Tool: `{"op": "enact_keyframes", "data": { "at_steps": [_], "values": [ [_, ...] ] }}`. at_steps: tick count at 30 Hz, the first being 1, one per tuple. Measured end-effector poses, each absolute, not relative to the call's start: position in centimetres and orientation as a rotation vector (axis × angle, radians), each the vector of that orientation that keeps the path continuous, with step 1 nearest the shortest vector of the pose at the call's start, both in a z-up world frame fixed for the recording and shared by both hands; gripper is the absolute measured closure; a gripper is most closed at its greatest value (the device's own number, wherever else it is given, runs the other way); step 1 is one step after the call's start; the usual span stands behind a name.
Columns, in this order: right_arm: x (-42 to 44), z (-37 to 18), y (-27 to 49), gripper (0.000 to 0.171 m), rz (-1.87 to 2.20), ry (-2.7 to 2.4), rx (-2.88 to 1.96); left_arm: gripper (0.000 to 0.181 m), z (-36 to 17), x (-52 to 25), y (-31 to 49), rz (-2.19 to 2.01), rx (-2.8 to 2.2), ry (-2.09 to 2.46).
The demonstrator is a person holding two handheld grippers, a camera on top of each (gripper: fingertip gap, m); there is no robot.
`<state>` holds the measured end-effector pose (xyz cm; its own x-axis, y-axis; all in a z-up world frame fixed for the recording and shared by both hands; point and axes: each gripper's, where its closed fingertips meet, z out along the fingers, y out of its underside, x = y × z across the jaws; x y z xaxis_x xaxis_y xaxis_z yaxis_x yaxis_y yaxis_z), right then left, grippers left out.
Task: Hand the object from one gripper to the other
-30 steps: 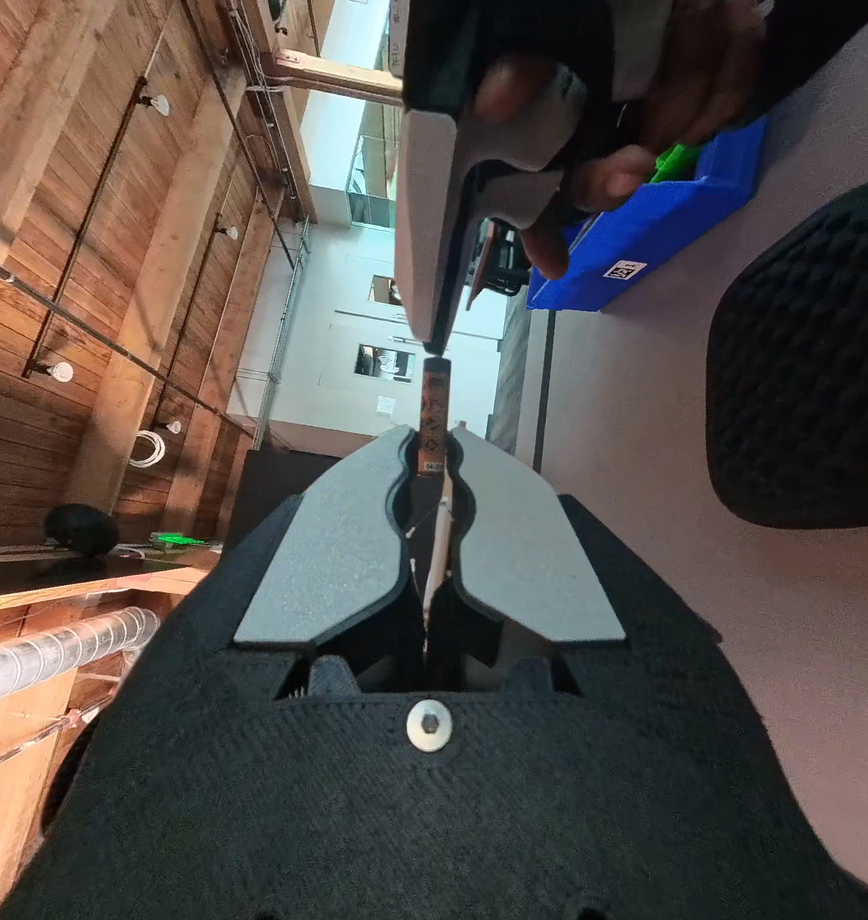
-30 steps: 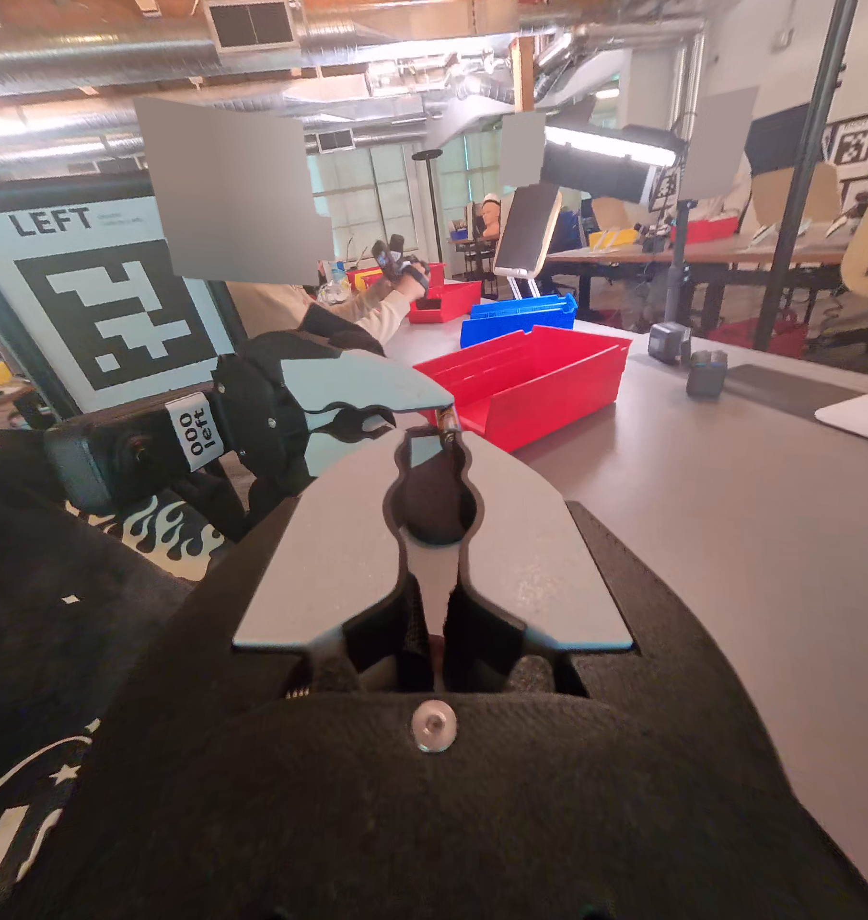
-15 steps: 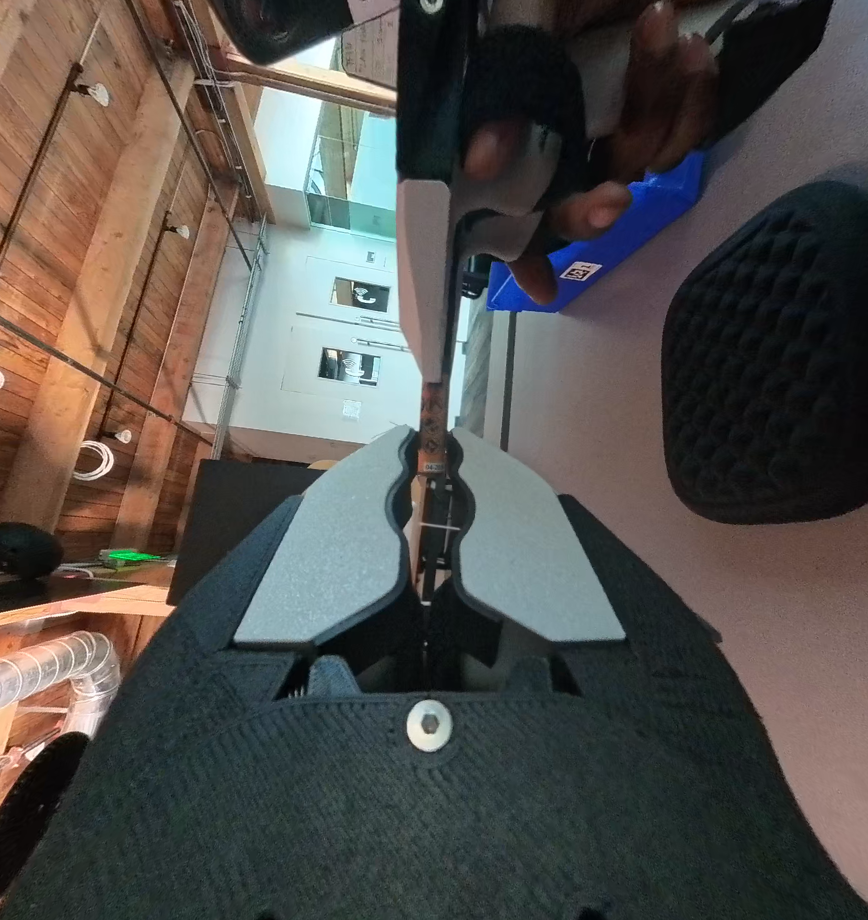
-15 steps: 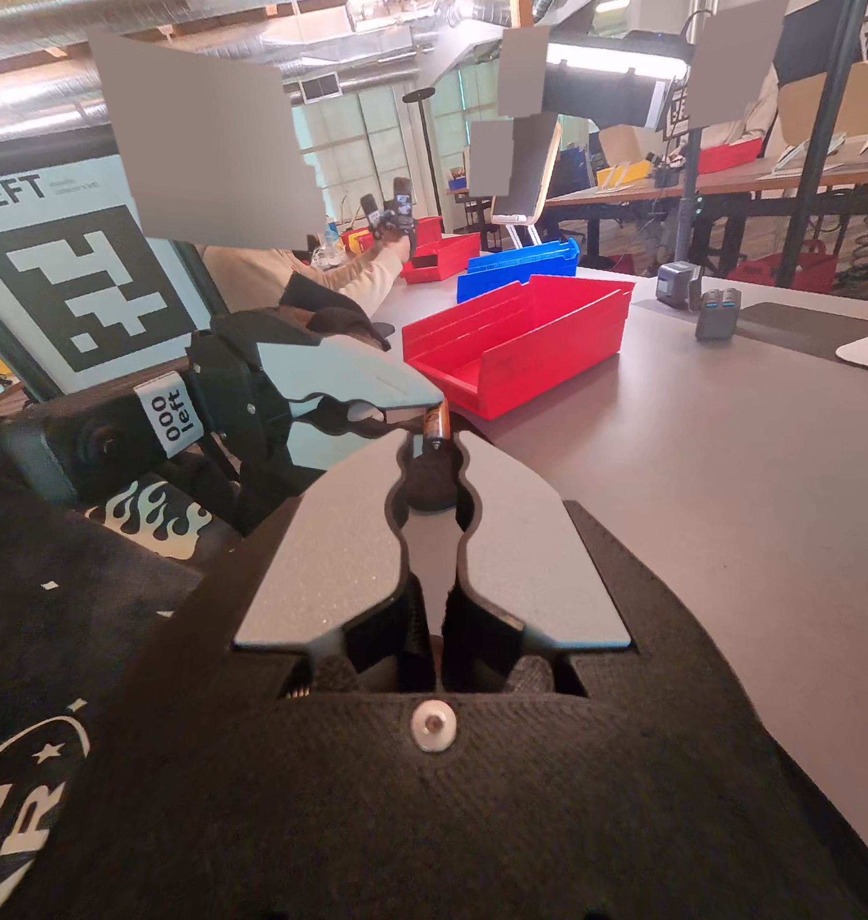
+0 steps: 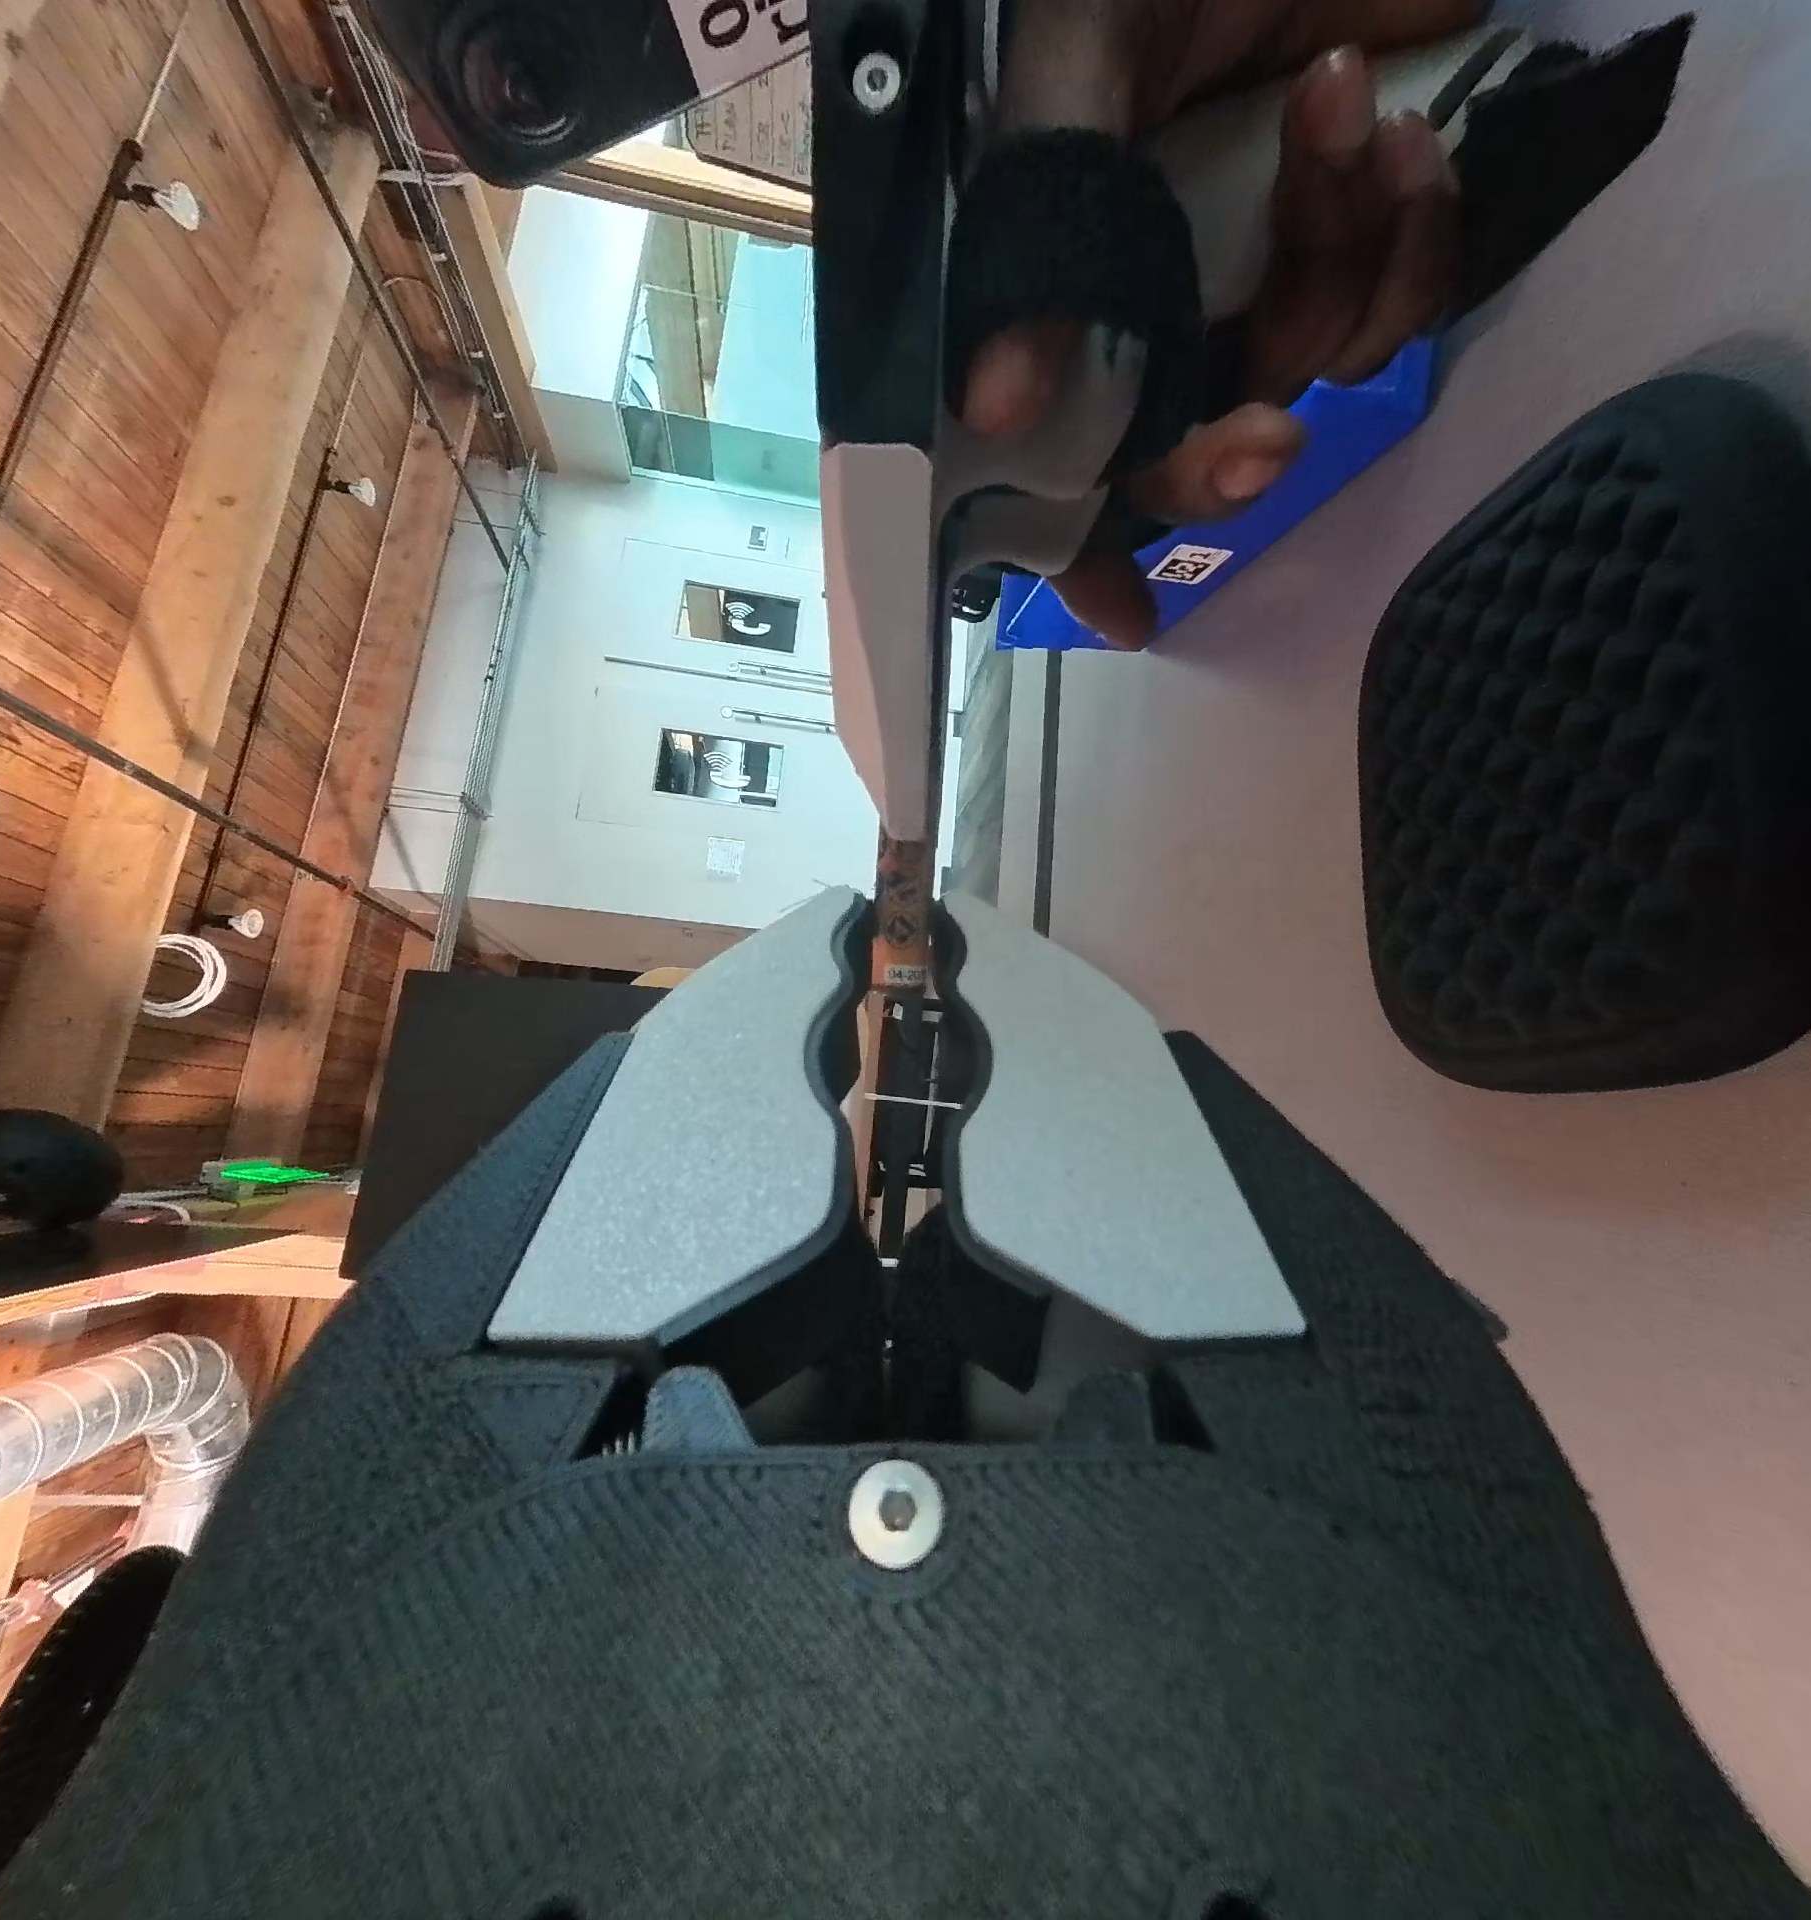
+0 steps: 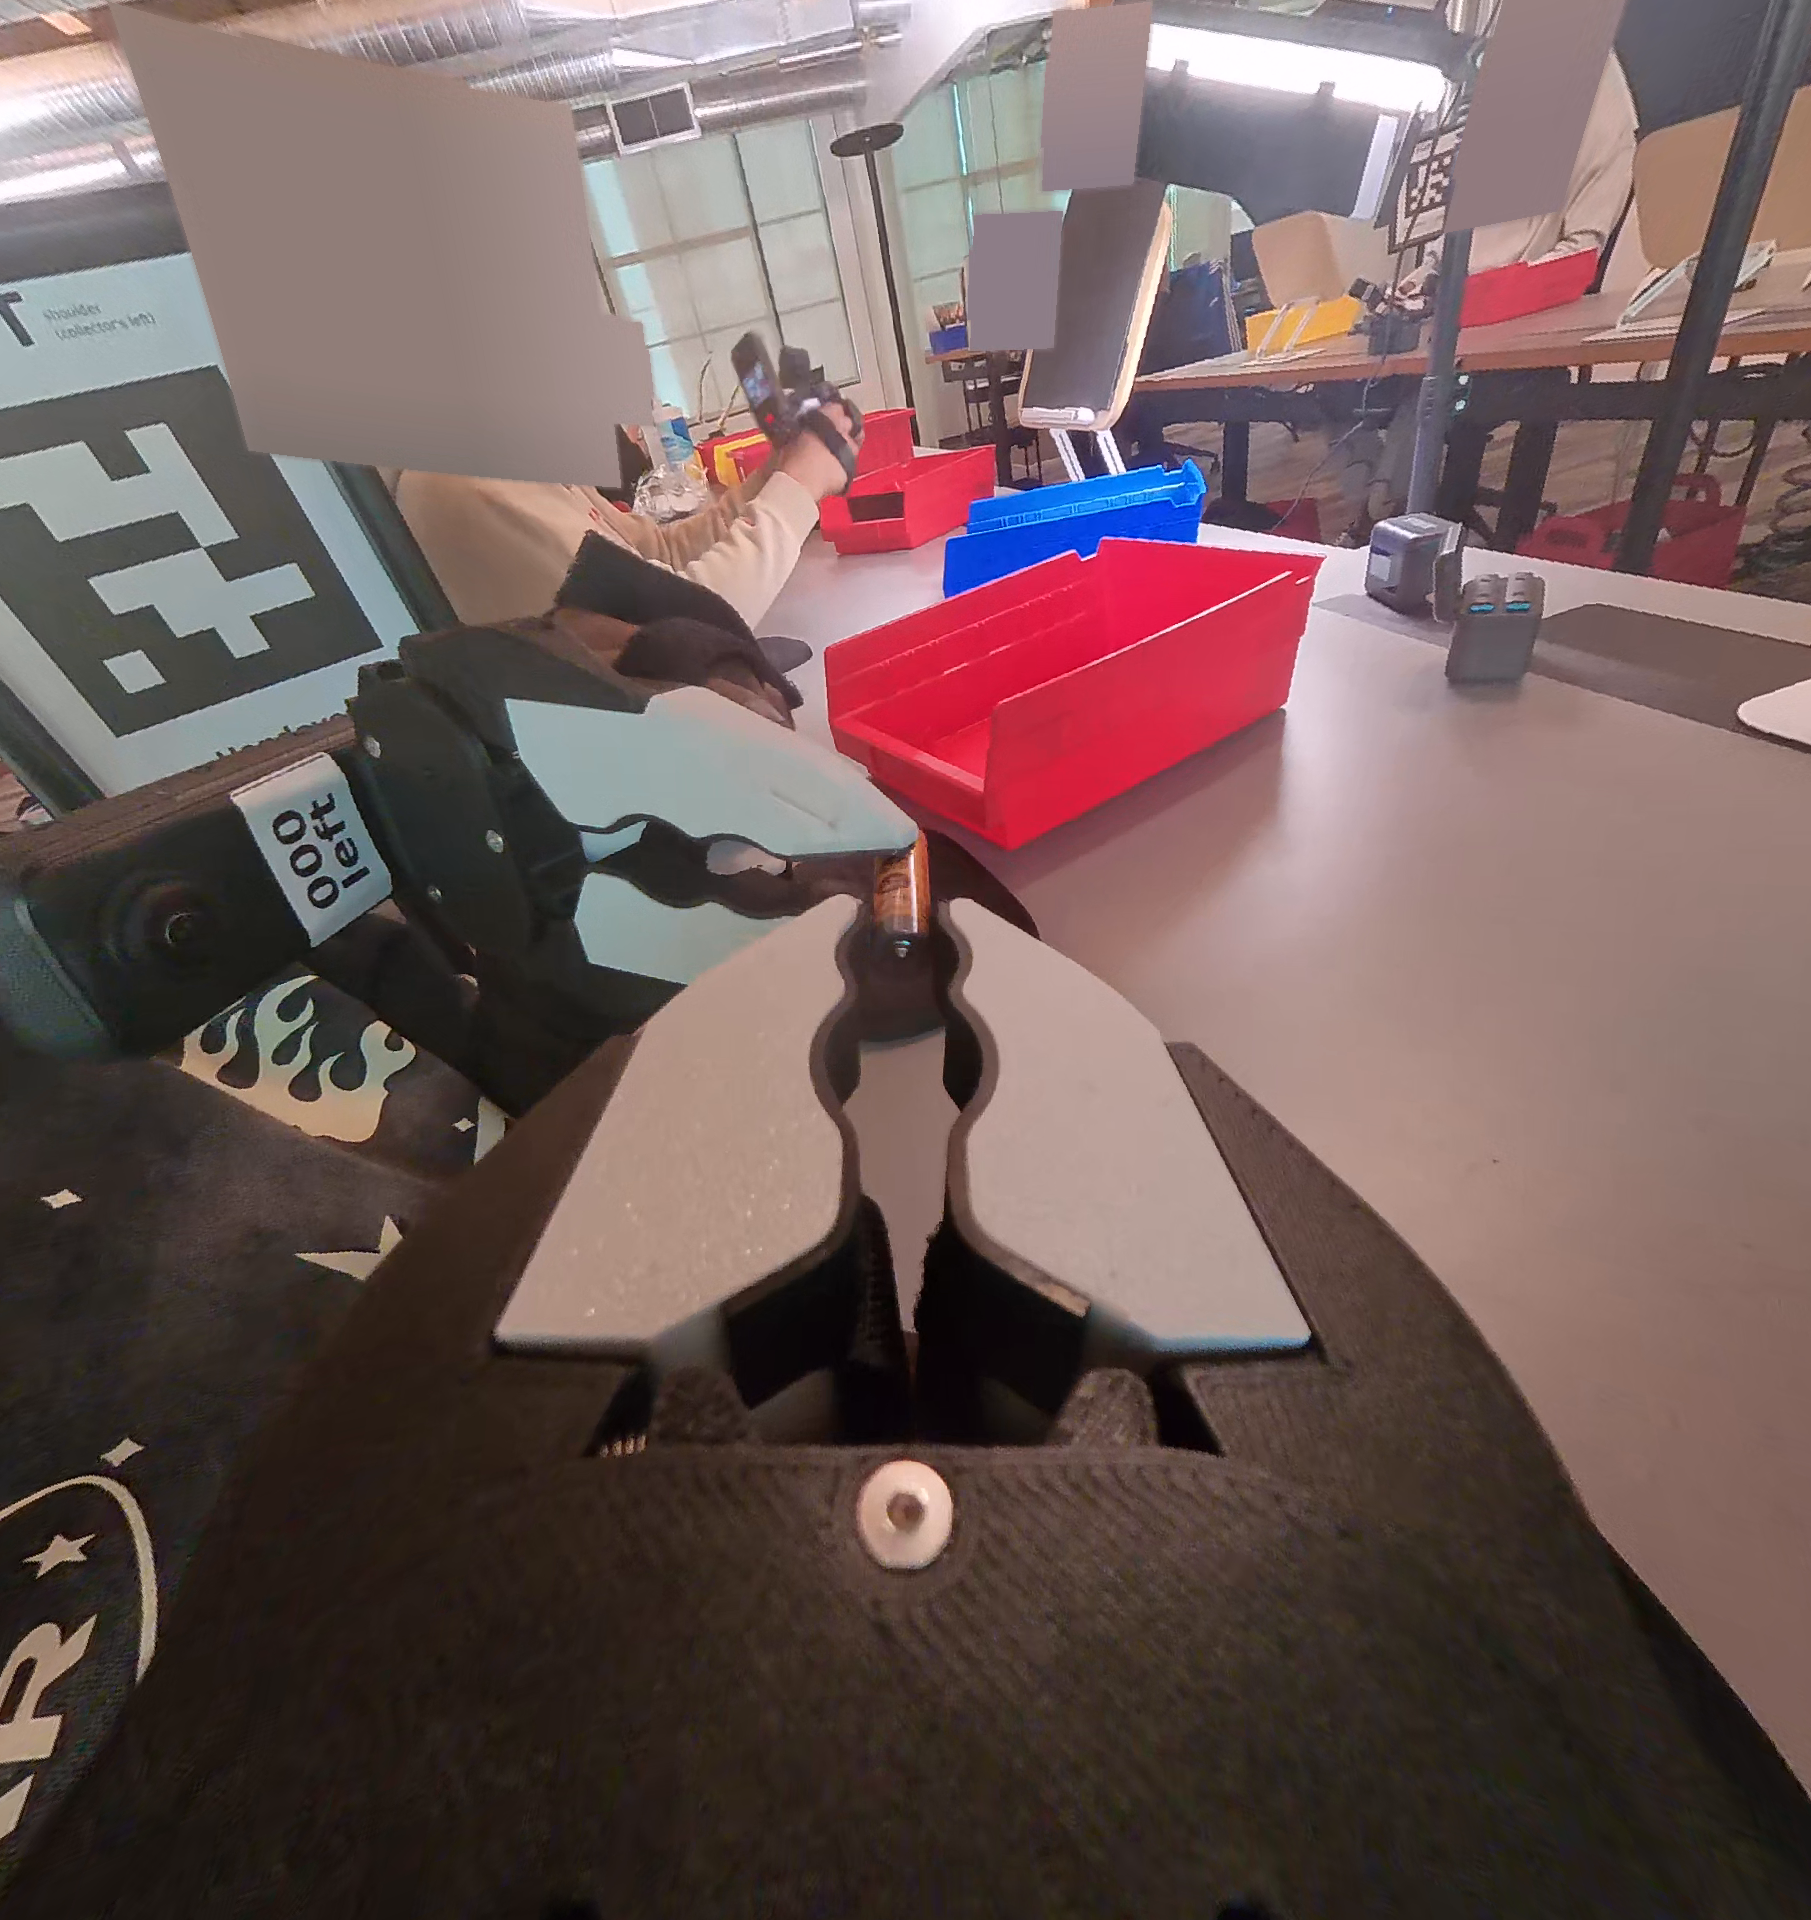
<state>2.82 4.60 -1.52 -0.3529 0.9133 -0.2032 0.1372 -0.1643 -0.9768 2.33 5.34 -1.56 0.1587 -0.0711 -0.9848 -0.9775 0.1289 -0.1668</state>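
Closer now, your right gripper (image 6: 903, 914) pinches the battery (image 6: 899, 894) that your left gripper (image 5: 901, 920) still clamps.

A shared workshop or lab space is shown. Long grey worktables (image 6: 1400, 935) are set with red (image 6: 1067, 686) and blue parts bins (image 6: 1077, 514), fiducial marker boards (image 6: 142, 561) are posted, and exposed ducting (image 5: 70, 1423), timber walls (image 5: 153, 520) and large windows (image 6: 735, 249) are seen.

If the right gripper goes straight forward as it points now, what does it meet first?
Probably the battery, already between the right gripper fingertips. Just beyond it is the left gripper, which holds the battery's other end.
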Motion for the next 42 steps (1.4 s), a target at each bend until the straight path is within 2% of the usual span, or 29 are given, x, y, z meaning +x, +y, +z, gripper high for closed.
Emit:
{"op": "enact_keyframes", "data": {
  "at_steps": [12, 16, 20, 25, 31, 42],
  "values": [
    [3.1, -0.9, 4.1, 0.161, 1.53, -1.492, -1.146, 0.17, -0.6, 3.1, 4.8, 0.858, -1.194, 1.137],
    [4.2, 0.6, 3.0, 0.161, 1.448, -1.512, -0.931, 0.16, 1.1, 4.2, 3.2, 0.497, -1.194, 1.028],
    [5.6, 1.6, 1.7, 0.16, 1.201, -1.542, -0.621, 0.148, 2.8, 5.5, 0.0, -0.116, -1.224, 0.94],
    [7.1, 2.4, -0.1, 0.16, 0.885, -1.504, -0.276, 0.148, 3.6, 5.7, -1.3, -0.58, -1.275, 0.849],
    [7.9, 2.9, -1.1, 0.16, 0.788, -1.46, -0.141, 0.148, 3.4, 6.9, -1.7, -0.847, -1.327, 0.82],
    [7.8, 2.7, -1.5, 0.16, 0.69, -1.451, -0.084, 0.163, 2.7, 7.5, -1.4, -0.969, -1.391, 0.793]
  ]
}}
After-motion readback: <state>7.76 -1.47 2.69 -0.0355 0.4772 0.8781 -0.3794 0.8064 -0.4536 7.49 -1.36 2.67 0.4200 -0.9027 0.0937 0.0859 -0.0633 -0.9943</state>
